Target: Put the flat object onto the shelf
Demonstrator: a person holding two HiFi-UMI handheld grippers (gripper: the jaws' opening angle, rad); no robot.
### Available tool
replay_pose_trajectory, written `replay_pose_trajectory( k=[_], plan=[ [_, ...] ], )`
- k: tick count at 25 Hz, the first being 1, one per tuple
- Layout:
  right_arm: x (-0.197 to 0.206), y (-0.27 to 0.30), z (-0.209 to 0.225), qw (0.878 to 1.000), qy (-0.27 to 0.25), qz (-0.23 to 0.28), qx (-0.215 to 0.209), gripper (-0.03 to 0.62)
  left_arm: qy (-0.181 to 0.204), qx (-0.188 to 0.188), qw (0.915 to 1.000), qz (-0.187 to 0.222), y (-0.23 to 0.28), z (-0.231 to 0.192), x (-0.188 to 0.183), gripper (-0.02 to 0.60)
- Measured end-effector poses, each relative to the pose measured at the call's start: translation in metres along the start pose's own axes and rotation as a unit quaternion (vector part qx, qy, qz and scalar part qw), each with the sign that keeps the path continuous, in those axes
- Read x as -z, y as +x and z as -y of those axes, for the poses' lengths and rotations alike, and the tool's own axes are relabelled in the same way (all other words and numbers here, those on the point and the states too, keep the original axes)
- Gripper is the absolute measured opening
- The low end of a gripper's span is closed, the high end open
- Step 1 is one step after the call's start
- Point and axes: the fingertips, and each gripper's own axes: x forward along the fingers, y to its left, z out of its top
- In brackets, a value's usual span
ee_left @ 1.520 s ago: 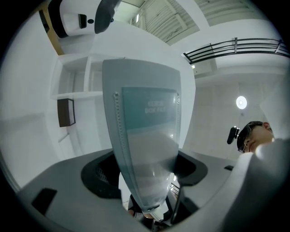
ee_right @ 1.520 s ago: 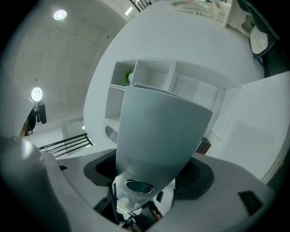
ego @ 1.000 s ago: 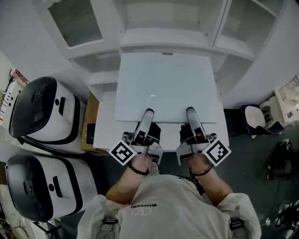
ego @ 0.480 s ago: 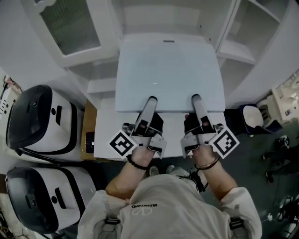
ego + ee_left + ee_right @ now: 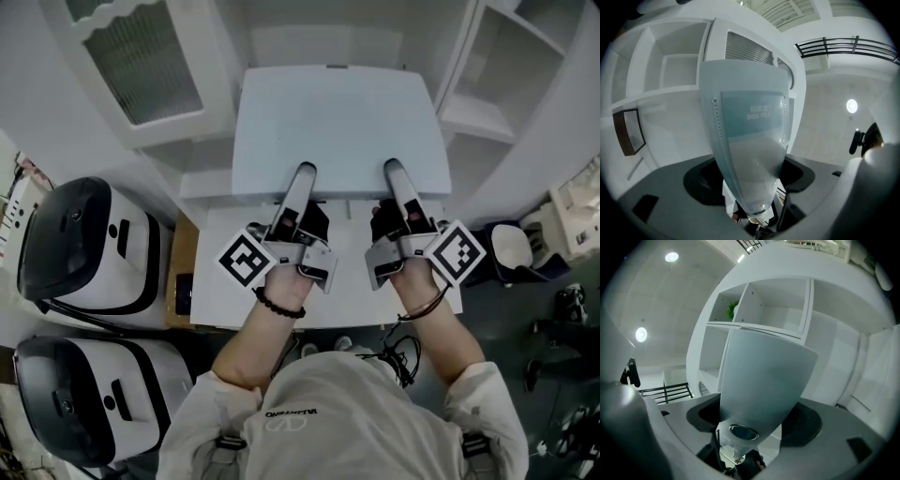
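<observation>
The flat object is a pale blue-grey box file point(image 5: 342, 127), held level in front of the white shelf unit point(image 5: 328, 42). My left gripper point(image 5: 303, 176) is shut on the file's near edge at its left, and my right gripper point(image 5: 395, 172) is shut on the same edge at its right. In the left gripper view the file point(image 5: 750, 150) stands edge-on between the jaws of that gripper point(image 5: 751, 192), with shelf compartments point(image 5: 670, 70) behind. The right gripper view shows the file point(image 5: 764, 376) rising from that gripper point(image 5: 750, 427) toward open shelf compartments point(image 5: 778, 310).
Below my hands is a white table point(image 5: 337, 300). Two white-and-black appliances point(image 5: 80, 244) point(image 5: 84, 394) sit at the left. A glass-panelled cabinet door point(image 5: 141, 56) stands open at the upper left. A white bin point(image 5: 511, 248) is at the right. A green plant point(image 5: 732, 310) sits in one shelf compartment.
Both grippers have carried the file up and away from me, toward the shelf unit. The grip on the near edge looks the same.
</observation>
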Motion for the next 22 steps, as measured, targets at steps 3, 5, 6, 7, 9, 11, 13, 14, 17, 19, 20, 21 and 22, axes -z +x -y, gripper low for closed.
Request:
replay_pose_trajectory(
  k=[3,5,6,7,9,11,13,14,17,19,20,21,22],
  plan=[
    [-0.006,0.013,0.007,1.000,0.005,-0.004,0.006,0.359,-0.004,-0.007,1.0000,0.004,0.011,-0.007,-0.003,0.324],
    [-0.009,0.022,0.012,1.000,0.012,-0.007,0.009,0.359,-0.005,-0.013,0.9999,0.007,0.018,-0.012,-0.006,0.324],
    [-0.010,0.026,0.015,1.000,0.015,-0.008,0.009,0.359,-0.004,-0.015,0.9998,0.009,0.022,-0.014,-0.008,0.324],
    [-0.011,0.030,0.017,1.000,0.017,-0.009,0.009,0.359,-0.002,-0.016,0.9998,0.011,0.026,-0.016,-0.010,0.324],
    [-0.014,0.037,0.020,1.000,0.023,-0.009,0.009,0.359,0.003,-0.019,0.9997,0.012,0.033,-0.019,-0.013,0.324],
    [-0.018,0.044,0.025,0.999,0.027,-0.009,0.014,0.359,0.003,-0.024,0.9996,0.011,0.040,-0.023,-0.016,0.324],
    [-0.020,0.051,0.030,0.999,0.032,-0.011,0.019,0.359,0.000,-0.030,0.9995,0.014,0.047,-0.027,-0.018,0.324],
    [-0.021,0.055,0.032,0.999,0.034,-0.014,0.021,0.359,0.000,-0.033,0.9993,0.016,0.049,-0.030,-0.019,0.324],
    [-0.023,0.066,0.037,0.999,0.041,-0.021,0.023,0.359,0.000,-0.040,0.9990,0.020,0.056,-0.035,-0.023,0.324],
    [-0.024,0.072,0.043,0.998,0.047,-0.026,0.027,0.359,-0.002,-0.046,0.9987,0.022,0.060,-0.041,-0.025,0.324],
    [-0.024,0.076,0.046,0.998,0.050,-0.029,0.031,0.359,-0.003,-0.050,0.9985,0.023,0.062,-0.044,-0.026,0.324],
    [-0.025,0.079,0.050,0.997,0.054,-0.032,0.036,0.359,-0.004,-0.055,0.9982,0.024,0.065,-0.048,-0.027,0.325],
    [-0.024,0.081,0.053,0.997,0.057,-0.034,0.040,0.359,-0.006,-0.060,0.9979,0.024,0.066,-0.052,-0.027,0.325]
  ],
)
